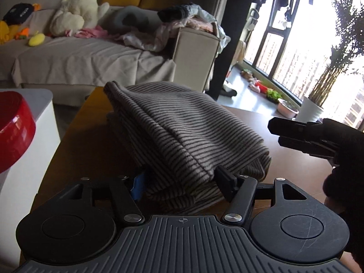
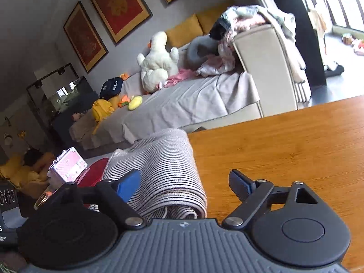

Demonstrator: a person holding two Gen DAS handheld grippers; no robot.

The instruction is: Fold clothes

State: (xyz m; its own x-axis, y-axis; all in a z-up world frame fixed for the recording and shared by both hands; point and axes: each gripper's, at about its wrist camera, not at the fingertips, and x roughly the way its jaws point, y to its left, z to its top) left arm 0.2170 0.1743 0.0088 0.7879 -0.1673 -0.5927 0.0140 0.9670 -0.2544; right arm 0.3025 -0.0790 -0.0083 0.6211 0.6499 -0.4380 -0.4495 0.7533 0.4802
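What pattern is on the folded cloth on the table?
Thin dark and pale grey stripes cover the cloth. The left wrist view shows them best.

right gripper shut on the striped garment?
No: in the right wrist view the right gripper stands open, its fingers spread apart, with the folded striped garment lying between them on the wooden table, unclamped.

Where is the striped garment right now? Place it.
The striped garment lies folded on the wooden table, near its sofa-side edge. The left gripper straddles its near end; the right gripper is beside it.
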